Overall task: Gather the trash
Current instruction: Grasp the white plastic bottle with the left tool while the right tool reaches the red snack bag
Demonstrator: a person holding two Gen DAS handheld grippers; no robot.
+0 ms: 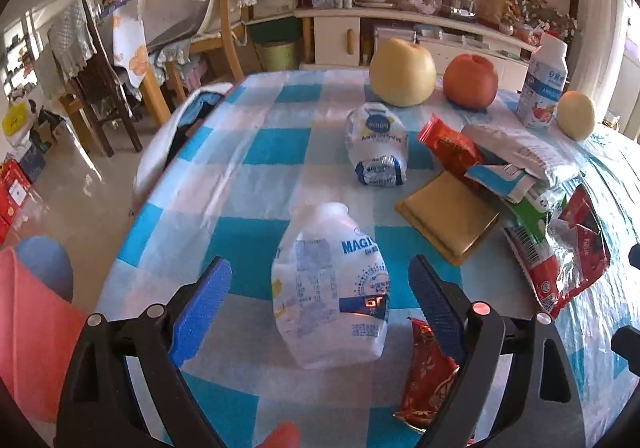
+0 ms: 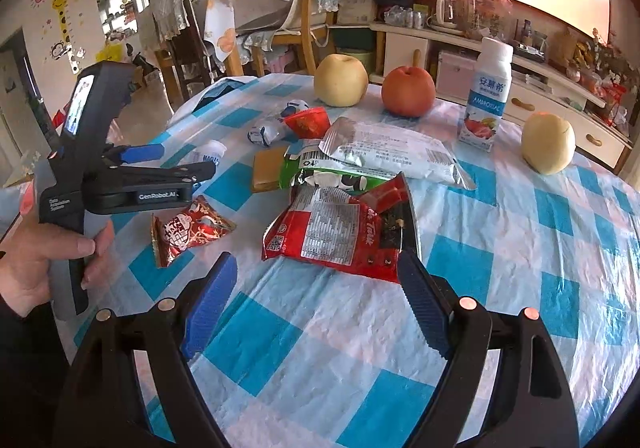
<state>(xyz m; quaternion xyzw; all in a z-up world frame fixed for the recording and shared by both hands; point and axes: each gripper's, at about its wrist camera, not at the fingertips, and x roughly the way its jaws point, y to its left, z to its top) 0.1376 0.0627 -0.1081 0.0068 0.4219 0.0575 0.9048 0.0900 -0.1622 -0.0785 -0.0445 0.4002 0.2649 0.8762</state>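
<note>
A squashed white plastic bottle lies on the blue-checked tablecloth, between the fingers of my open left gripper; gaps show on both sides. A small red wrapper lies by the right finger. Farther off are a second crushed bottle, a red packet, a silver bag and a gold tray. My right gripper stands open just short of a torn red snack bag, its right fingertip at the bag's edge. The left gripper shows at the left.
A big pear, a red apple, an upright yogurt bottle and a smaller pear stand at the far side. Wooden chairs stand beyond the table's left edge. A hand holds the left gripper.
</note>
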